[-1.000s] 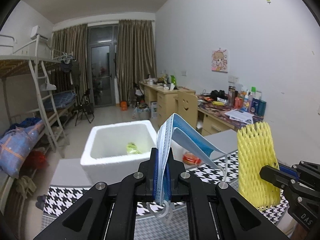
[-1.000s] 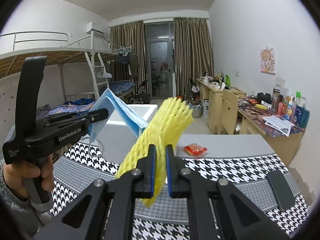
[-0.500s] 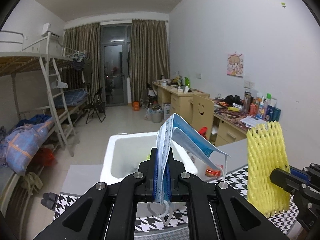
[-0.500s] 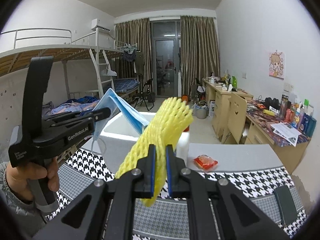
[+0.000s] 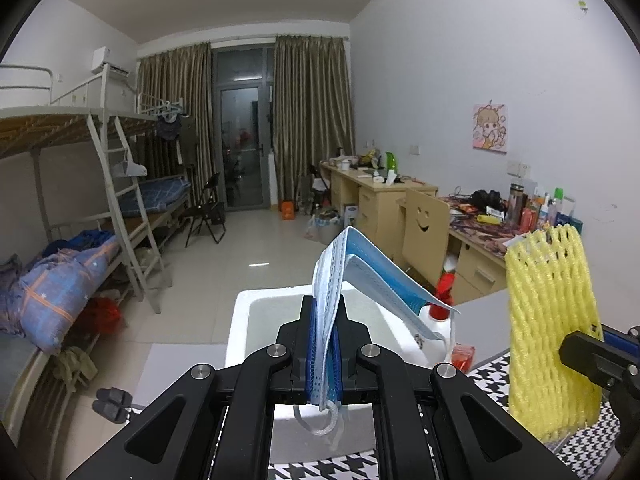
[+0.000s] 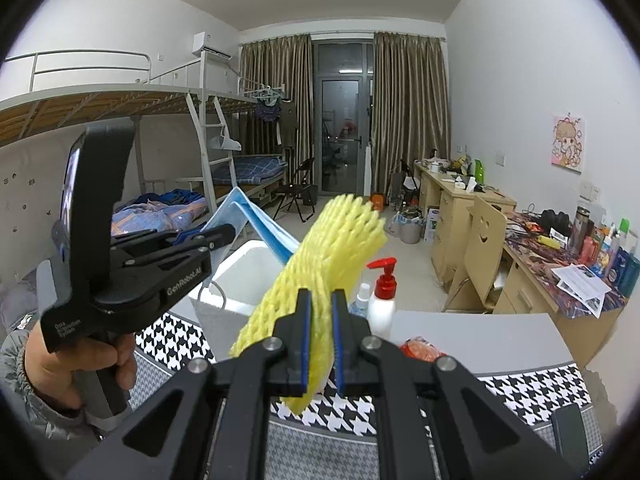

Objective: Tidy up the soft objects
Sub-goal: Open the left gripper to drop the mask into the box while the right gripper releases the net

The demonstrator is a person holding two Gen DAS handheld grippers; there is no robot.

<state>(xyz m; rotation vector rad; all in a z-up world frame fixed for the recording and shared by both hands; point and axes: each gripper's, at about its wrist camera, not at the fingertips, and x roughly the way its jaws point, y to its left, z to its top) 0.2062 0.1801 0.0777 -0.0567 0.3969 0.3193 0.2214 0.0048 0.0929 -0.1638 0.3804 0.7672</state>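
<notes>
My left gripper [image 5: 323,316] is shut on a blue face mask [image 5: 360,272], held up in the air; its ear loop hangs below the jaws. It also shows at the left in the right wrist view [image 6: 224,236] with the mask [image 6: 260,224]. My right gripper [image 6: 321,312] is shut on a yellow foam net sleeve [image 6: 328,256], also seen at the right in the left wrist view [image 5: 552,332]. A white foam box [image 5: 240,320] stands open on the table below and ahead of both grippers [image 6: 240,276].
A white pump bottle with a red top [image 6: 382,296] and a small spray bottle [image 6: 362,300] stand beside the box. A red packet [image 6: 420,350] and a dark phone [image 6: 570,436] lie on the houndstooth cloth [image 6: 520,392]. Bunk bed left, desks right.
Both grippers have risen and tilted up while still holding the mask and the sleeve. The foam box now sits lower in both views and the bottles have come into sight.
</notes>
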